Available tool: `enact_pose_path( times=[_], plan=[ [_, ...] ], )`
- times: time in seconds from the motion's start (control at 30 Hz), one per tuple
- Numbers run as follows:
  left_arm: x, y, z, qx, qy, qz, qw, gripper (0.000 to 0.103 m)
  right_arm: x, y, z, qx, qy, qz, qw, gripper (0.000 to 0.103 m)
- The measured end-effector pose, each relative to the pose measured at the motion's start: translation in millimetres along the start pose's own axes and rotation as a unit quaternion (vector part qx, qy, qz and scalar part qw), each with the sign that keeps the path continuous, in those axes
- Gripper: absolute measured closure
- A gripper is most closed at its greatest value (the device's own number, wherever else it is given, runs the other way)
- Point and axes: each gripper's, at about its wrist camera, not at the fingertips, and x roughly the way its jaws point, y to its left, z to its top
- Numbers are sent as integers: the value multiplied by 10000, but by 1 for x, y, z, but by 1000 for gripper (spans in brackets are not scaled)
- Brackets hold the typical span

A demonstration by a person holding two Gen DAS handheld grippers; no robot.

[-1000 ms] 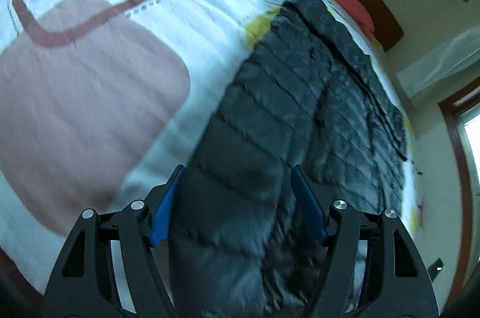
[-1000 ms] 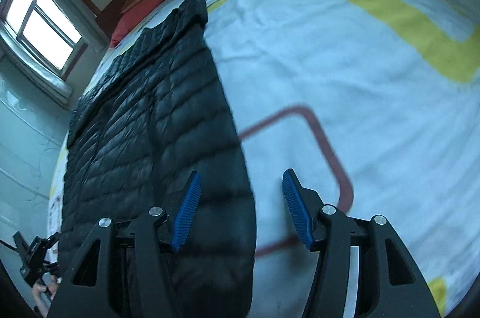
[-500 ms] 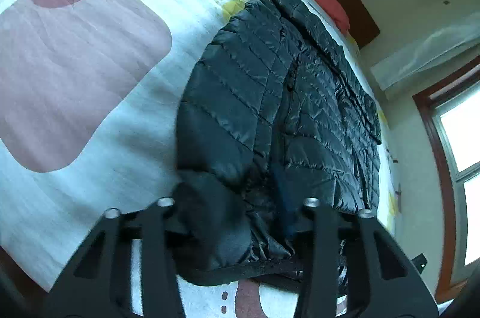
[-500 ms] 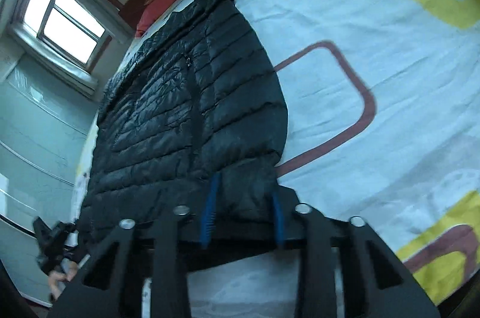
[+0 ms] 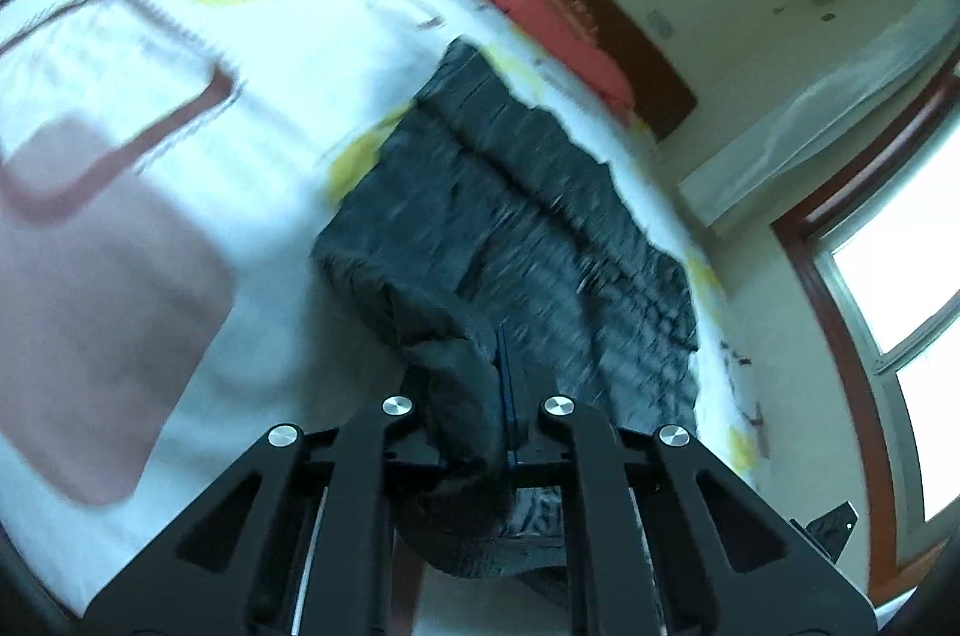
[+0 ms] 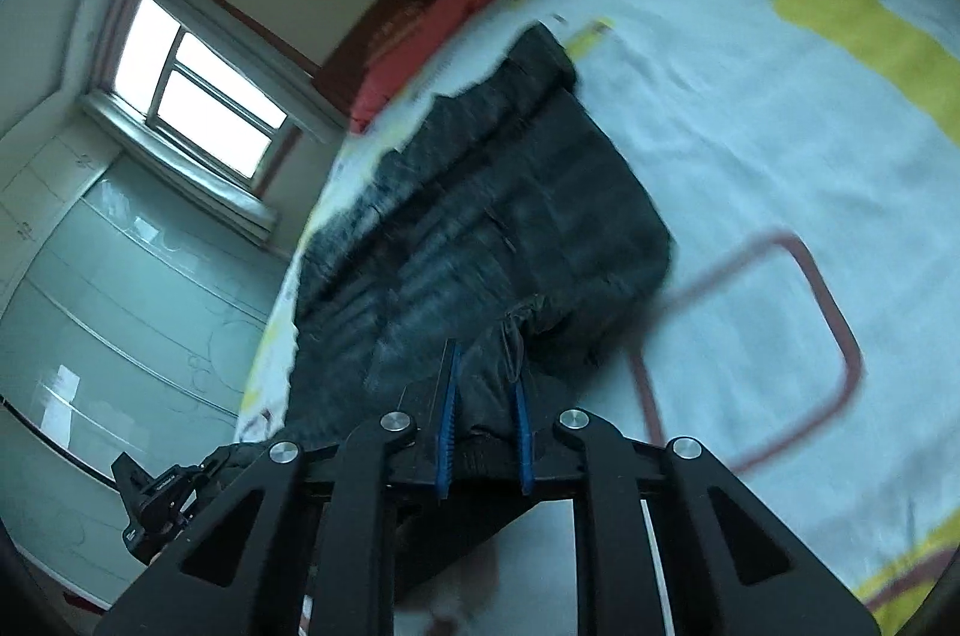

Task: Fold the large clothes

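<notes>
While both claws close on its near hem, the black quilted puffer jacket (image 5: 516, 216) stretches ahead across the patterned white bed cover (image 5: 180, 108). Left claw (image 5: 480, 396) and right claw (image 6: 483, 396) each pinch a bunched corner, likely to fold it forward.
</notes>
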Motion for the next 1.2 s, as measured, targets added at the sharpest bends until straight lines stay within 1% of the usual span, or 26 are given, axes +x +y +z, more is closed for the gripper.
enact_pose_path(
  times=[0.07,0.23,0.33,0.47,0.6,0.77,0.8,1.0,1.07,1.2],
  plan=[
    [7,-9,12,34,-41,-63,10000,93,10,7,19,48,-107,135,9998,87],
    [34,-34,49,221,-170,-123,9995,93,34,21,63,108,-358,314,9988,87],
    [54,-42,73,194,-220,-138,9995,93,50,25,87,166,-468,374,9981,87],
    [82,-52,101,280,-253,-47,9993,93,80,28,123,236,-536,428,9974,87],
    [123,-64,132,379,-213,63,9990,93,120,28,159,313,-522,425,9972,87],
    [179,-77,165,550,-152,300,9979,93,178,23,199,432,-349,347,9979,87],
    [195,-79,174,576,-129,371,9976,93,190,22,207,476,-303,337,9978,87],
    [262,-80,210,556,3,621,9965,93,252,15,247,575,-156,261,9979,87],
    [286,-83,221,641,33,773,9949,93,274,12,259,588,-107,200,9980,87],
    [327,-86,232,896,72,1099,9899,93,311,4,272,477,-36,-80,9988,87]
  ],
)
